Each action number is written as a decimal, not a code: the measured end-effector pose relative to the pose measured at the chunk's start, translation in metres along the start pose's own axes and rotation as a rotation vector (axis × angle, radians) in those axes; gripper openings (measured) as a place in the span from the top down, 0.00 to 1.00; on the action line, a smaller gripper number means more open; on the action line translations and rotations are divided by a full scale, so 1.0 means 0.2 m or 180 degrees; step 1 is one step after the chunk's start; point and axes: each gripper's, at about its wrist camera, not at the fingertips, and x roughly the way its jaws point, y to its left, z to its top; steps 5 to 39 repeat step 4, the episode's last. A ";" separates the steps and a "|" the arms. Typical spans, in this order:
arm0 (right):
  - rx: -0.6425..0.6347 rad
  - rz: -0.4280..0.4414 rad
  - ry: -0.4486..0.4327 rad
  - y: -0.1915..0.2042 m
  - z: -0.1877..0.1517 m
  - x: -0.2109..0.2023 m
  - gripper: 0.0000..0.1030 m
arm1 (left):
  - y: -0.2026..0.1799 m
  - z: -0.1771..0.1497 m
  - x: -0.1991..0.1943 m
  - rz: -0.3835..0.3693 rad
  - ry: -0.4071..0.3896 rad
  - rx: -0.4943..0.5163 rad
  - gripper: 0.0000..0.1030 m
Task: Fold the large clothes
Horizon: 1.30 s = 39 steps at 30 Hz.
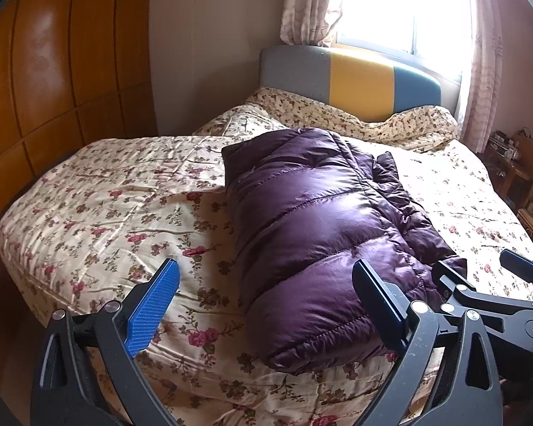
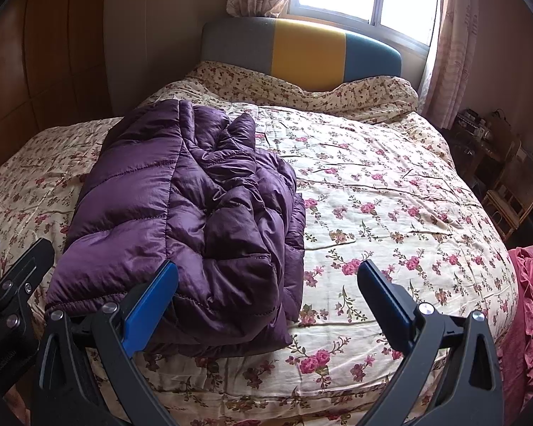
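A purple quilted down jacket (image 1: pixel 316 220) lies folded into a long bundle on the floral bedspread (image 1: pixel 117 209). In the right wrist view the jacket (image 2: pixel 181 213) sits left of centre, its right side crumpled in loose folds. My left gripper (image 1: pixel 266 277) hangs open above the bed's near edge, its right finger over the jacket's near end, nothing held. My right gripper (image 2: pixel 268 277) is open too, its left finger over the jacket's near right corner, its right finger over bare bedspread (image 2: pixel 391 206). Each gripper shows at the edge of the other's view.
A headboard (image 2: pixel 302 53) in grey, yellow and blue stands at the far end under a bright window with curtains. Wooden wardrobe doors (image 1: pixel 53 71) run along the left. Wooden chairs and clutter (image 2: pixel 504 177) stand at the right. Pink ruffled fabric (image 2: pixel 529 301) hangs at the bed's right edge.
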 end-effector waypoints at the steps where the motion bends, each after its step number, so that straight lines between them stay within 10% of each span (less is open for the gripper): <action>1: 0.0003 0.0003 0.0000 0.00 0.00 0.00 0.02 | 0.00 0.00 0.00 -0.0001 0.0012 -0.0001 0.06; 39: 0.0006 0.0011 -0.0005 0.00 0.00 0.00 0.02 | 0.00 -0.01 0.01 0.0006 0.0040 0.0006 0.06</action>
